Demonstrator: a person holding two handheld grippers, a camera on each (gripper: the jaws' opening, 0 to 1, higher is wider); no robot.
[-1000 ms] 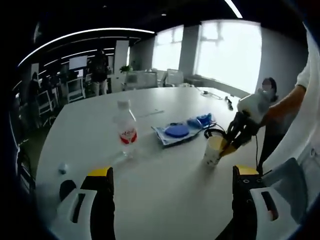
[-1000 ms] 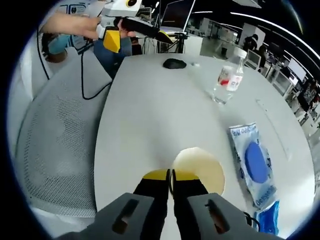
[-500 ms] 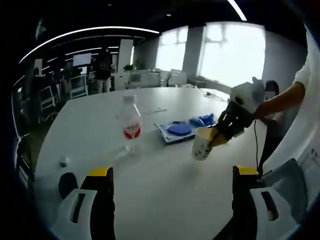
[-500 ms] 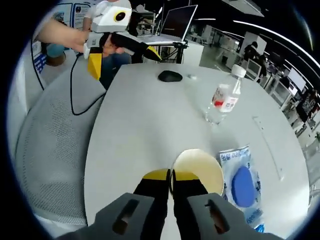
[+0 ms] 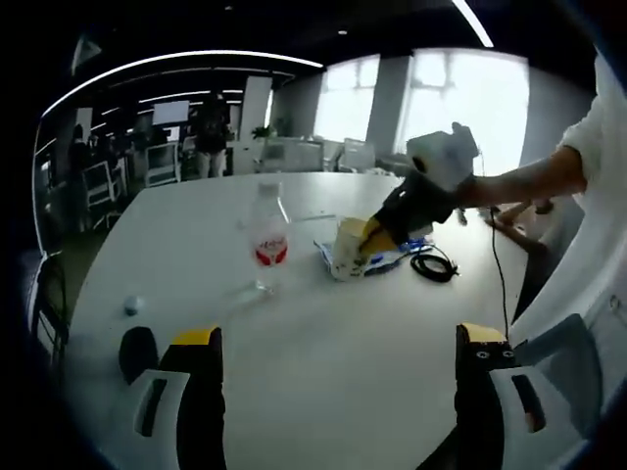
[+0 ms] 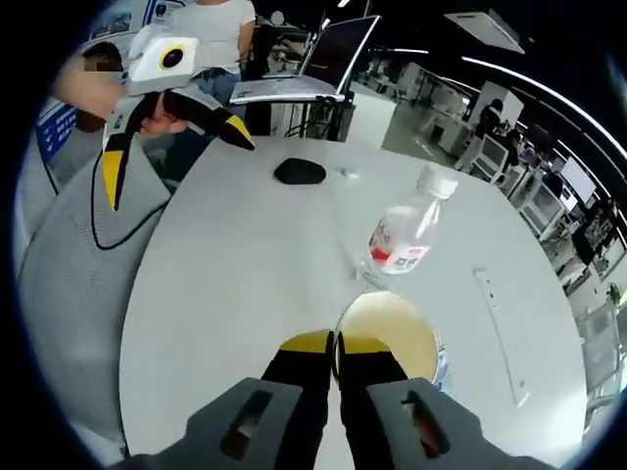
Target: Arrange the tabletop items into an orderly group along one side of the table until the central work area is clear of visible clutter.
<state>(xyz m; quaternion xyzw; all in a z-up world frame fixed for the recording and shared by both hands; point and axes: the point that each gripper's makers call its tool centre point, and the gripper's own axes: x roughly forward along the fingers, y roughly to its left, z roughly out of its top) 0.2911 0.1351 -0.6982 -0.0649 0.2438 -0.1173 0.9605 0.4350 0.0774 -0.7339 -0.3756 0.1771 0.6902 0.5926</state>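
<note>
In the left gripper view we see the counter [image 5: 333, 362] carrying a bottle [image 5: 268, 238] standing upright near its middle. Just right of the bottle is a cup [image 5: 346, 252], pinched at its rim by the right tongs [image 5: 380, 233], in front of a flat packet [image 5: 384, 258]. A coiled cable [image 5: 432, 265] lies right of the packet. A mouse [image 5: 138, 352] sits near the counter's closer edge, with a small cap [image 5: 133, 305] beyond it. In the right gripper view the left tongs [image 6: 176, 132] hang over the counter's far edge, with the mouse just beside them.
</note>
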